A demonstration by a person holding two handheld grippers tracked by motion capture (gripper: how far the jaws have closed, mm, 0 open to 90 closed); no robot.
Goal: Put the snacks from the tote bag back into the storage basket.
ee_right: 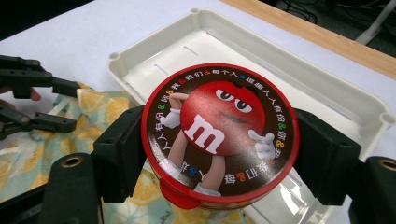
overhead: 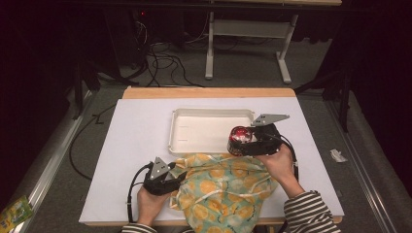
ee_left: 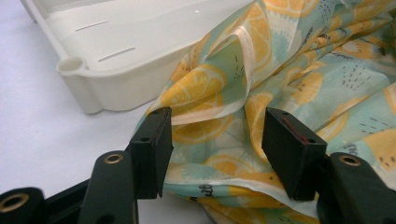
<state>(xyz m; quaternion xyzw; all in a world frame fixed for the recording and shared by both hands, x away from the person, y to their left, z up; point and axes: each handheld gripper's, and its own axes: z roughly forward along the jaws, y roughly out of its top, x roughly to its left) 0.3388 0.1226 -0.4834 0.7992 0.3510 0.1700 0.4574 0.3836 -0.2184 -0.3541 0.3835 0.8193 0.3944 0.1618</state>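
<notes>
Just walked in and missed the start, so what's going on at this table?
A person works with a gripper in each hand. The right gripper is shut on a round red M&M's tin, held above the near edge of a white tray. The left gripper is open, its jaws on either side of a fold of the lemon-print cloth bag that lies on the table just in front of the tray.

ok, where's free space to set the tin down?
The white tray is bare left of the tin held by the right gripper. The mat left of the tray is free too. The near edge is crowded: fabric bag and left gripper.
</notes>
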